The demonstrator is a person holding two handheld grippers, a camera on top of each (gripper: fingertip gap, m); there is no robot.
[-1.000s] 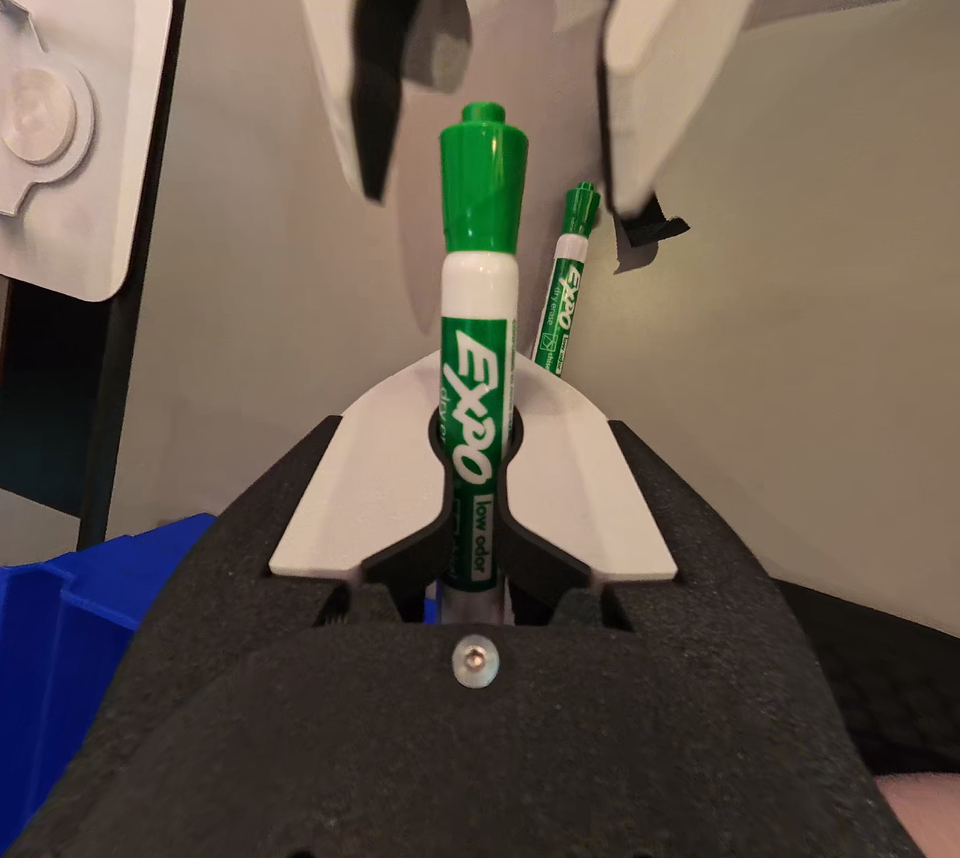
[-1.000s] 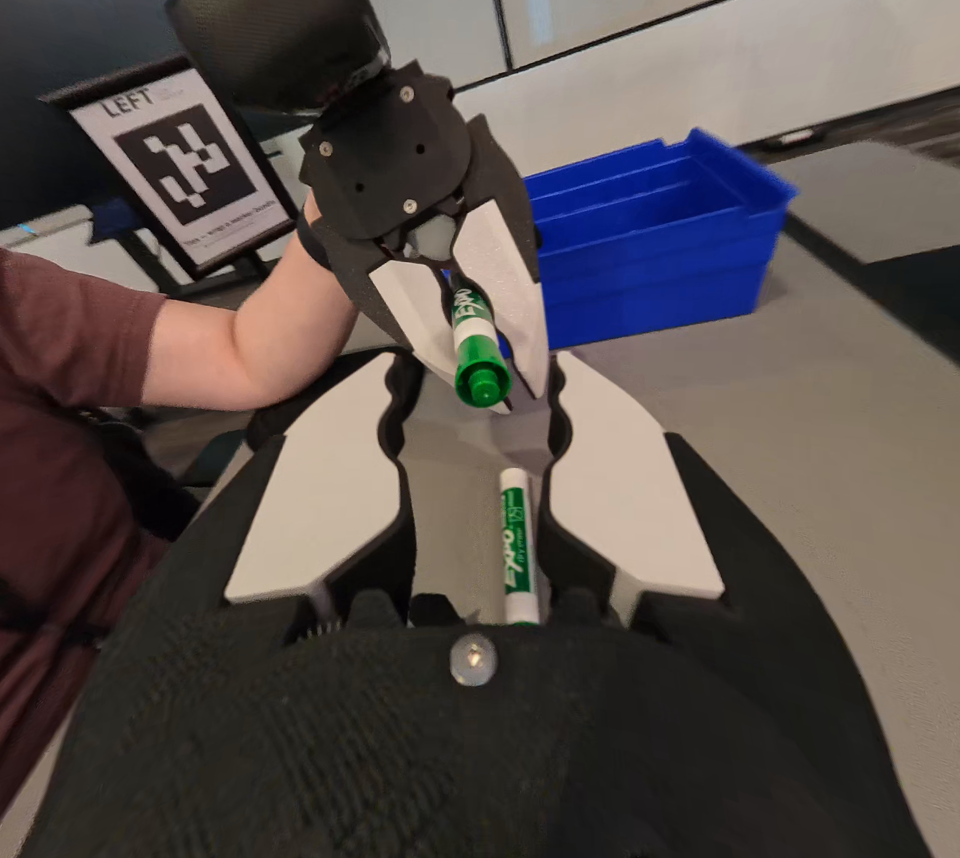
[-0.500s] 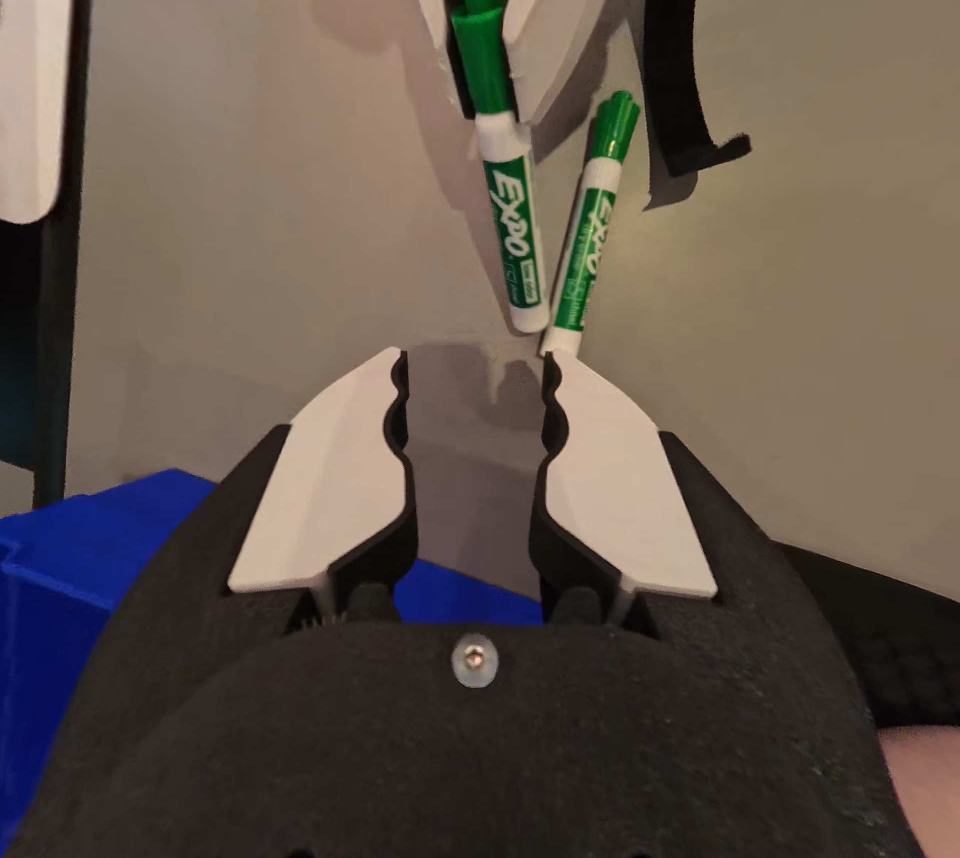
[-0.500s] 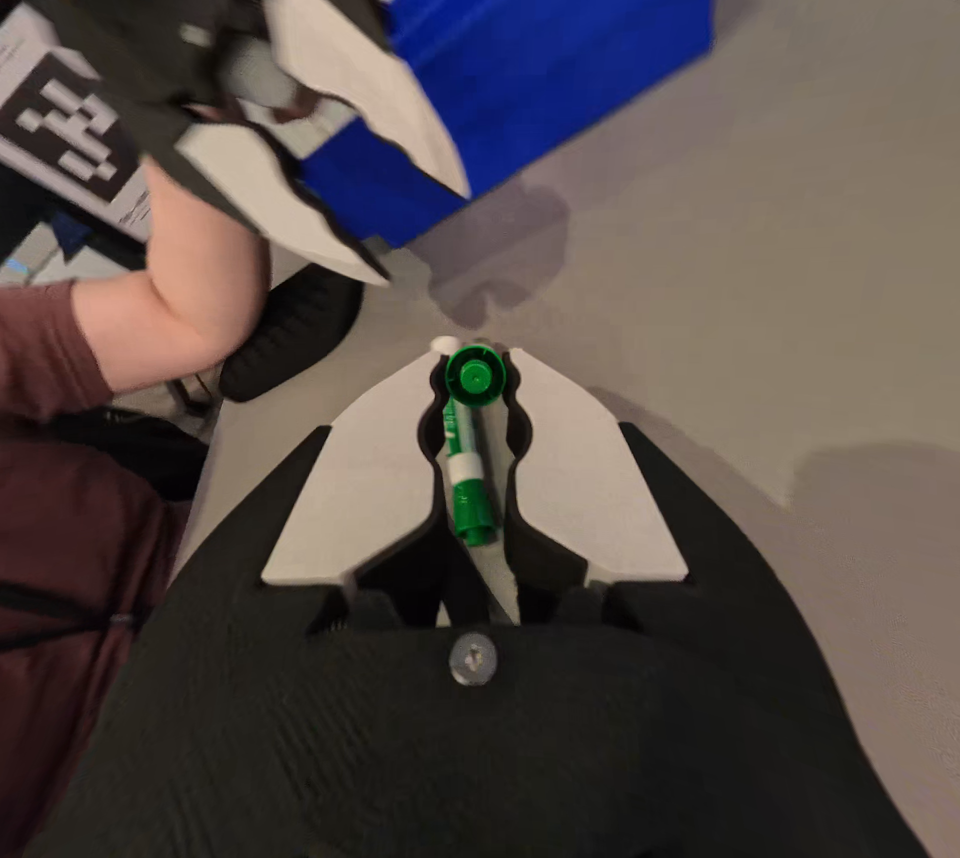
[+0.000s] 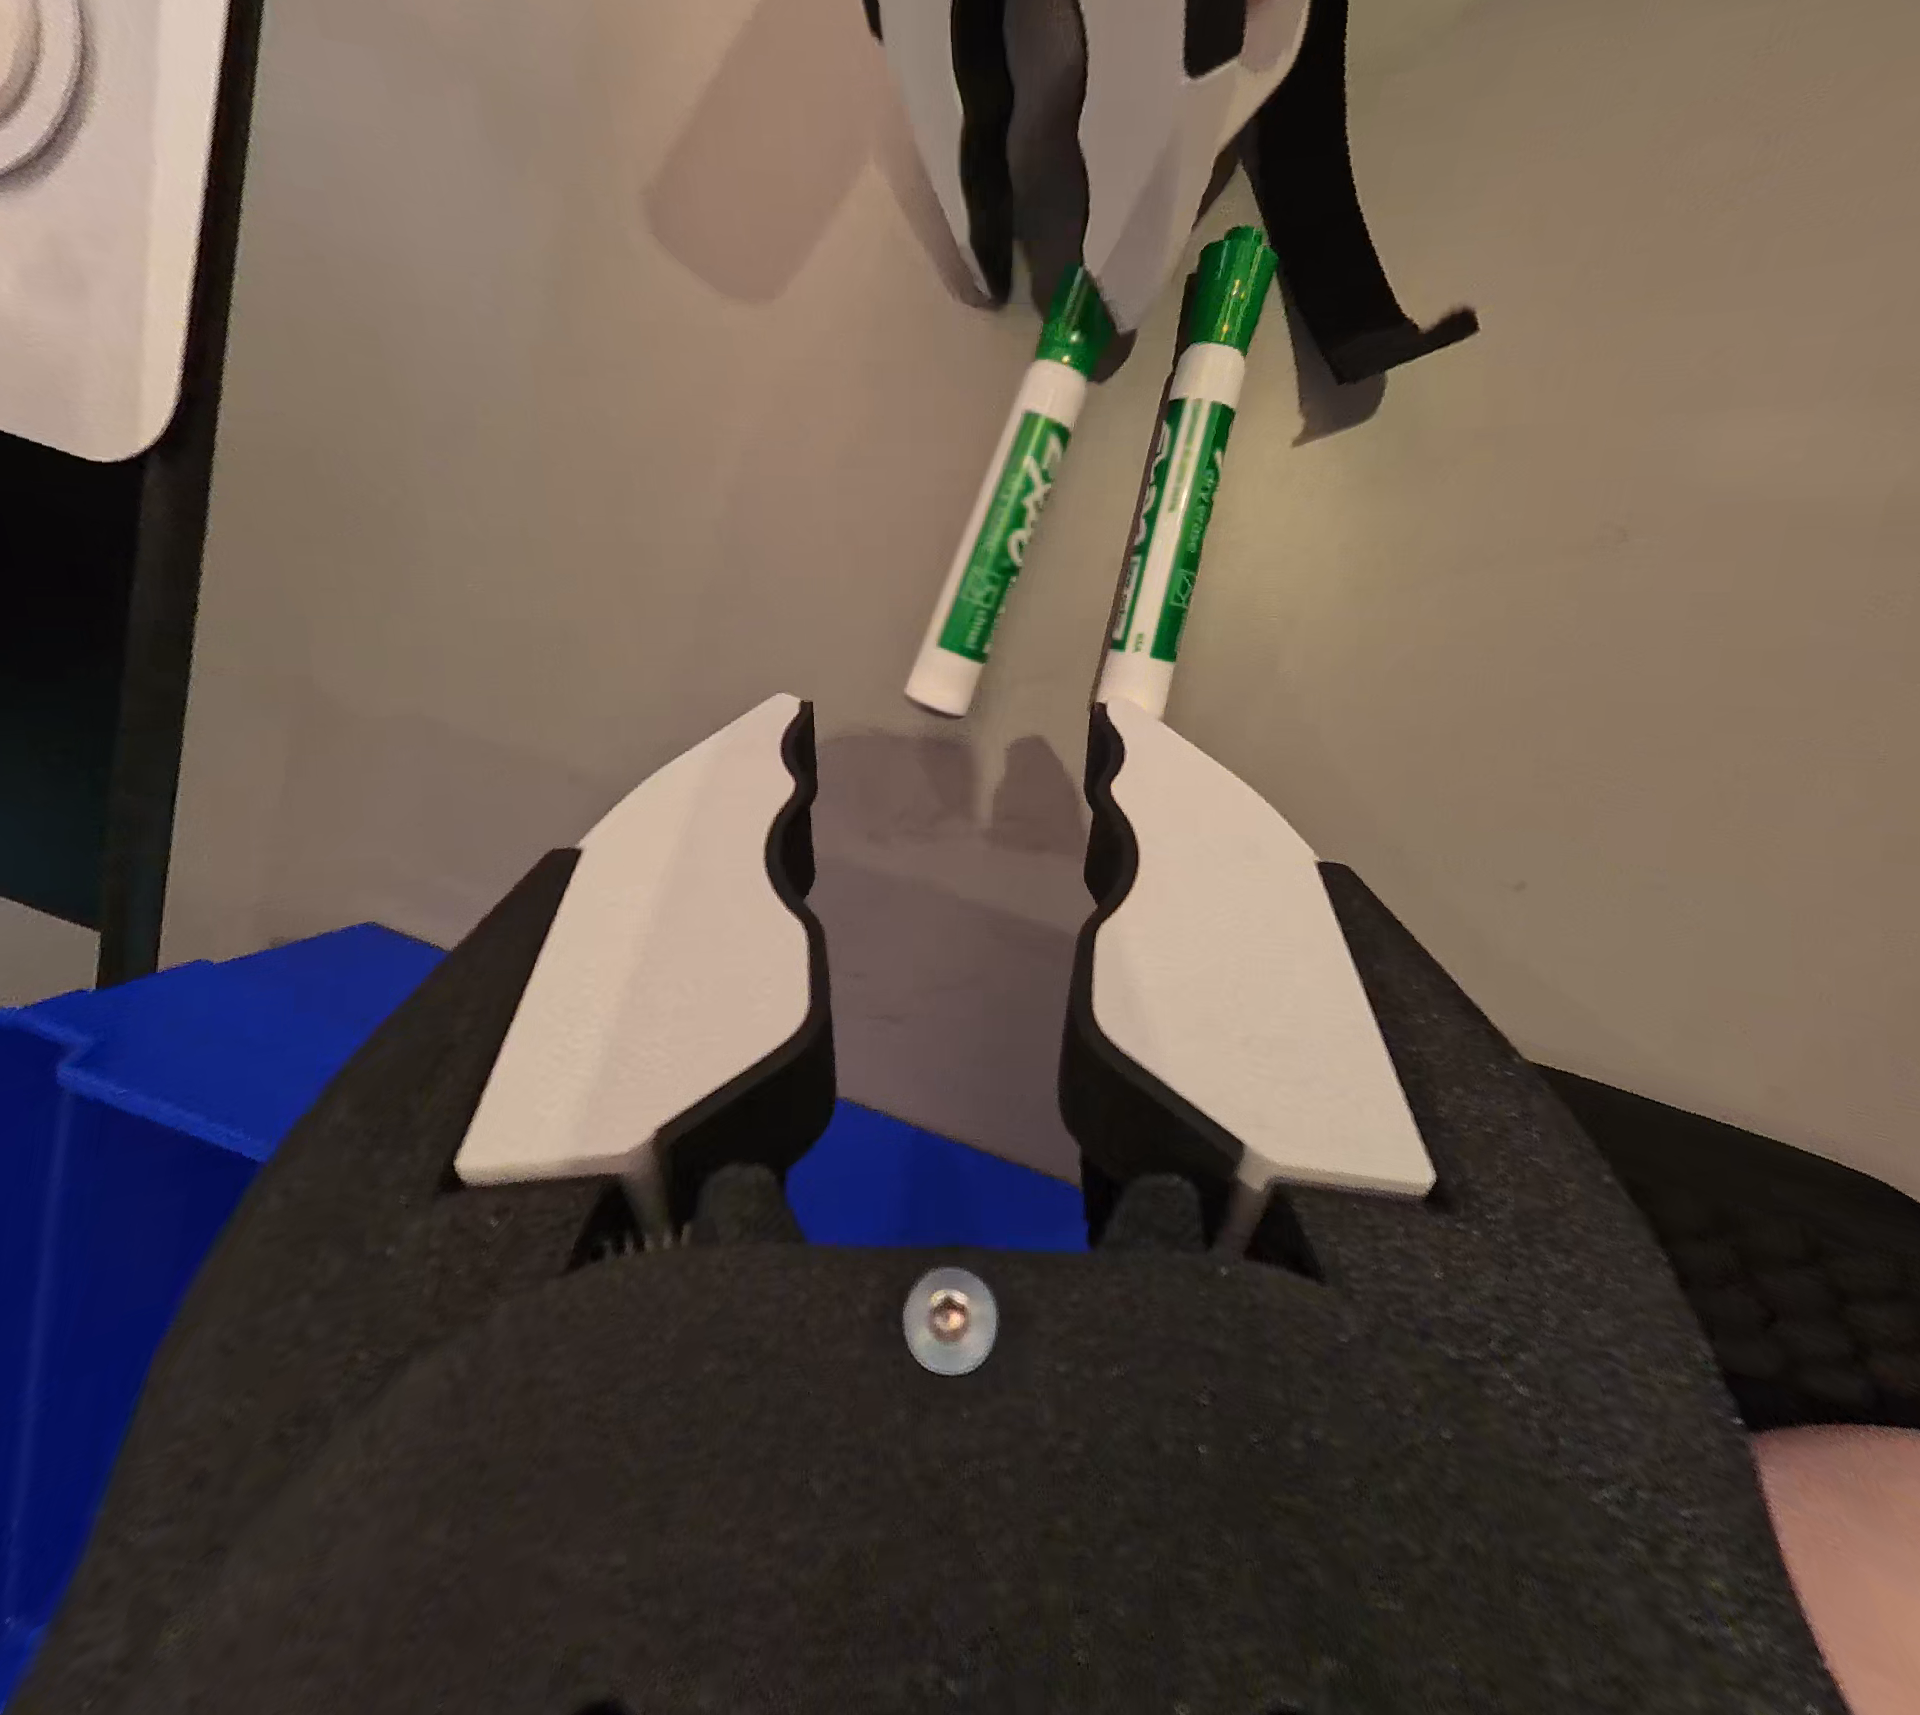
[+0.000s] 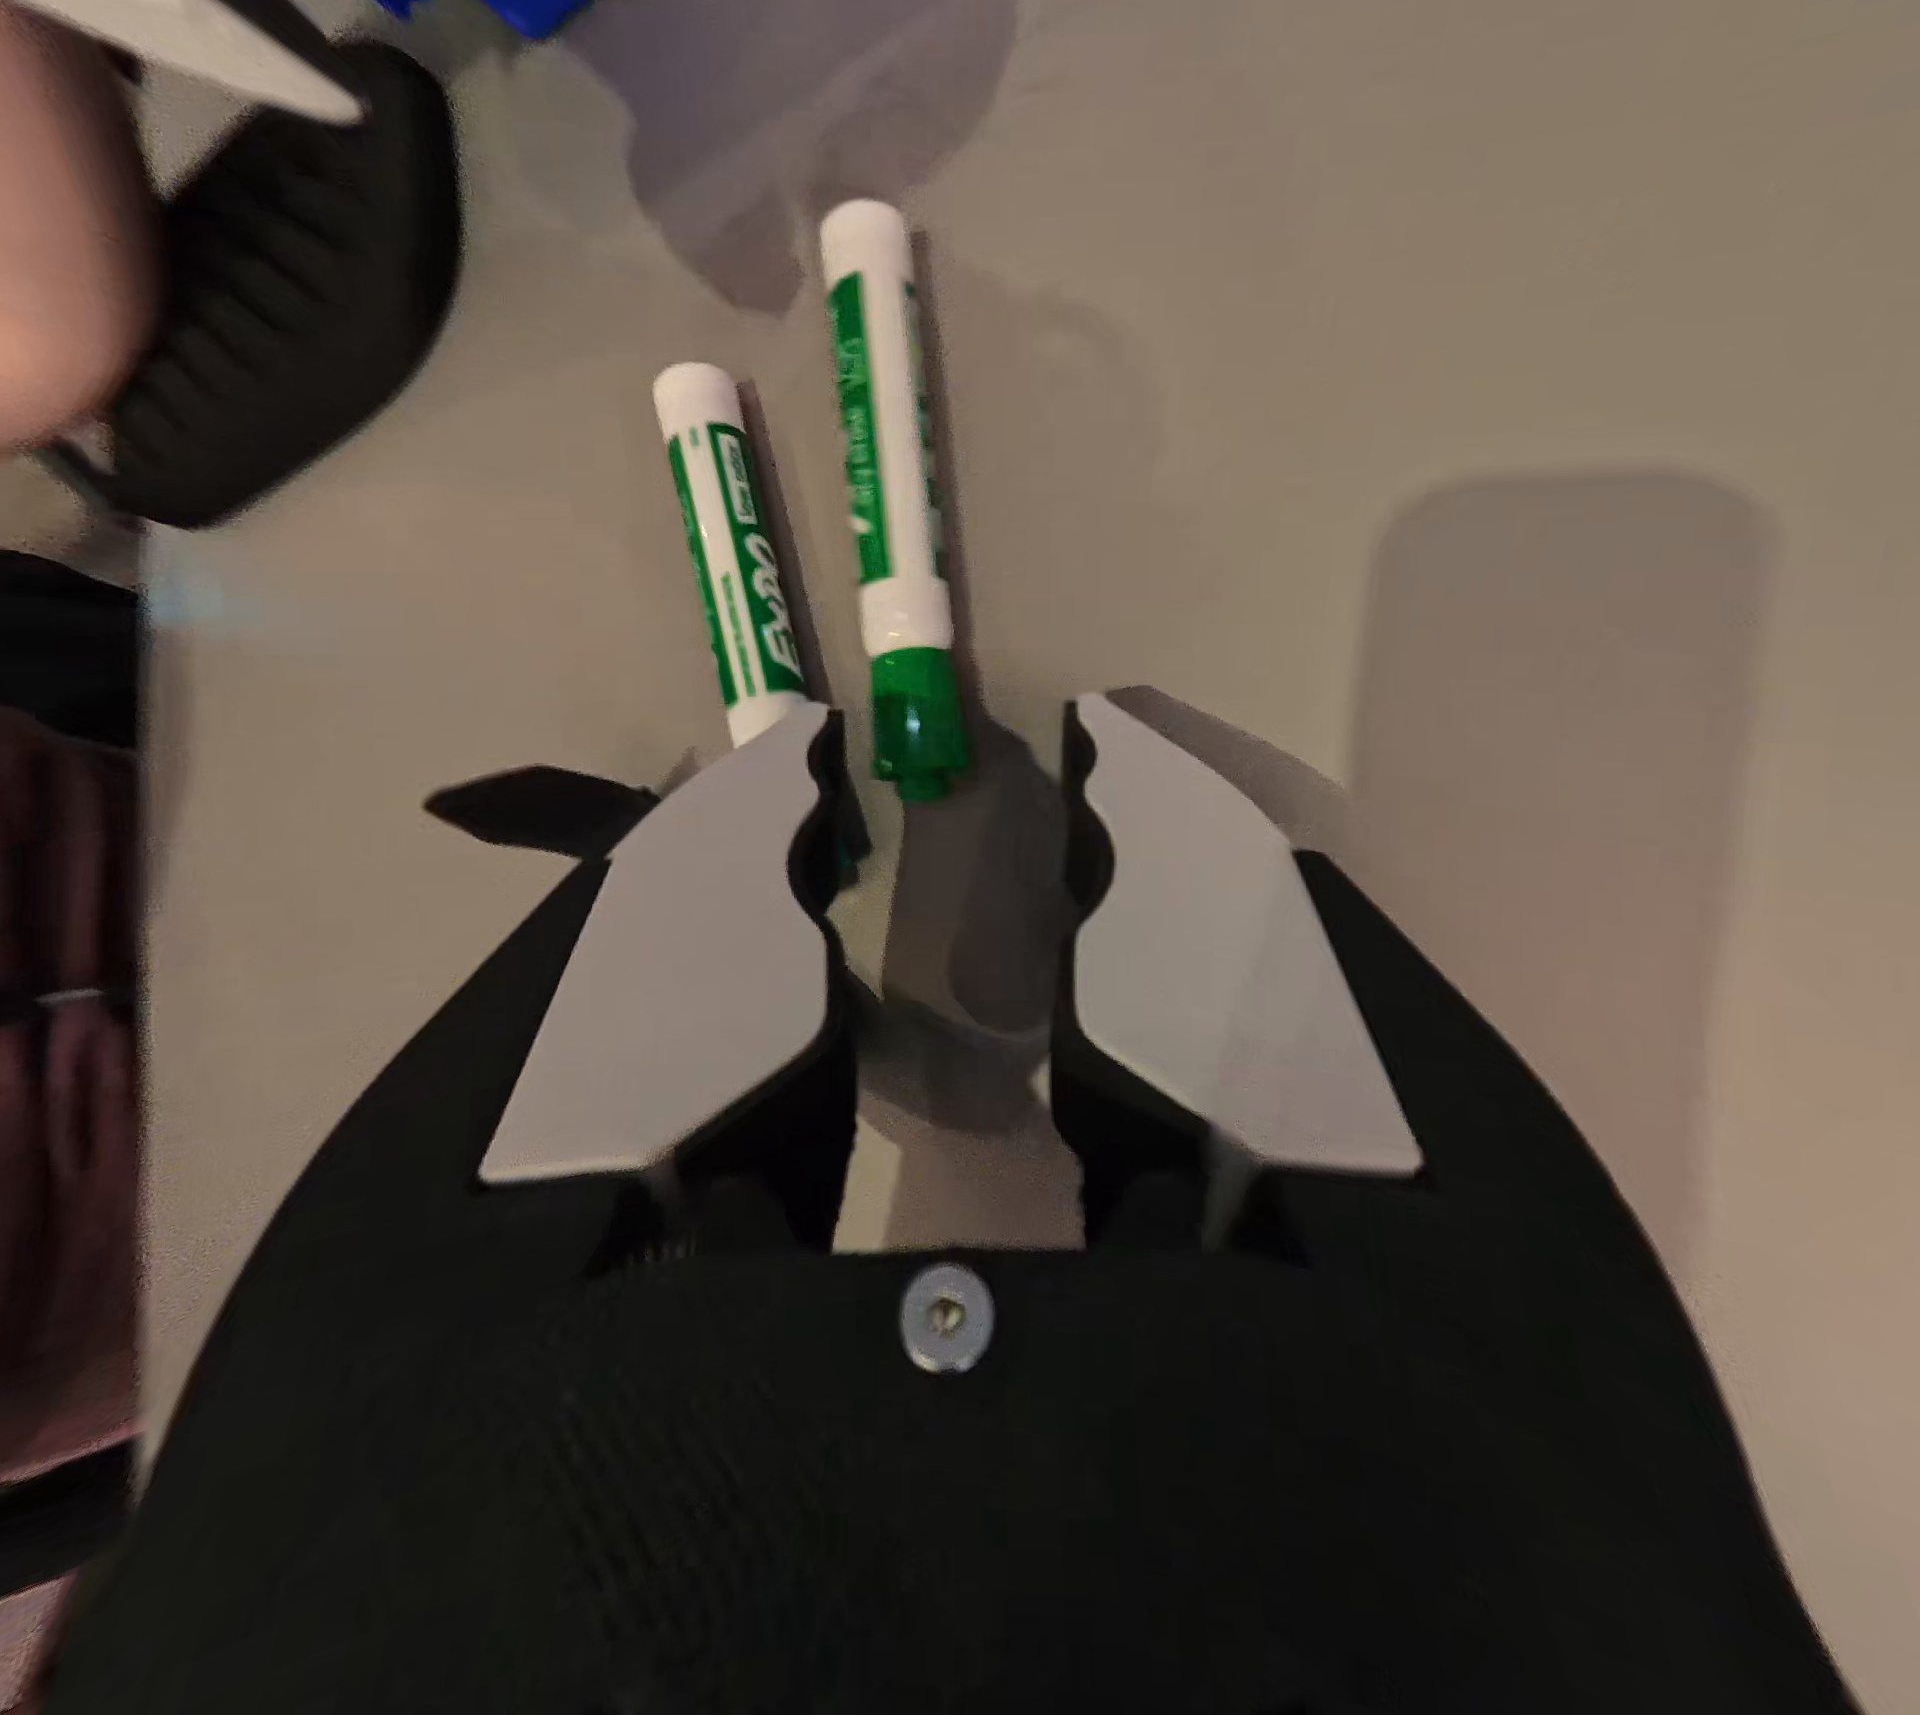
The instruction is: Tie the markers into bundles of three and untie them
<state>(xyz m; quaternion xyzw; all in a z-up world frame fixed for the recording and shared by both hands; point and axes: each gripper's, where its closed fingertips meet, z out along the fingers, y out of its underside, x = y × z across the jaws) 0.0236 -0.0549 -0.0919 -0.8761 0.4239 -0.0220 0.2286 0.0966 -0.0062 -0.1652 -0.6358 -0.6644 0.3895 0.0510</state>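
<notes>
Markers: two green-capped ones lay side by side on the grey worktop (image 5: 520,315), near-parallel, not touching. In the left wrist view, the first marker (image 5: 997,512) sat with its cap right at the tips of the right claw (image 5: 1049,283); the second marker (image 5: 1174,502) lay just beside it, its butt end near a fingertip of the left claw (image 5: 945,720). A black strap (image 5: 1340,211) lay just beyond the second marker's cap. A blue bin (image 5: 156,1146) stood to the side.

Left claw was spread and empty. Right claw (image 6: 951,715) was spread too, nothing pinched; one cap sat in the gap but looked loose.

Handling, as a guess: light, rigid, smooth plastic barrels, so they would roll and slip easily. Best grip looked mid-barrel, seated in the claw's notches, not on the tapered cap. No third marker was visible, and no bundle was tied yet.
</notes>
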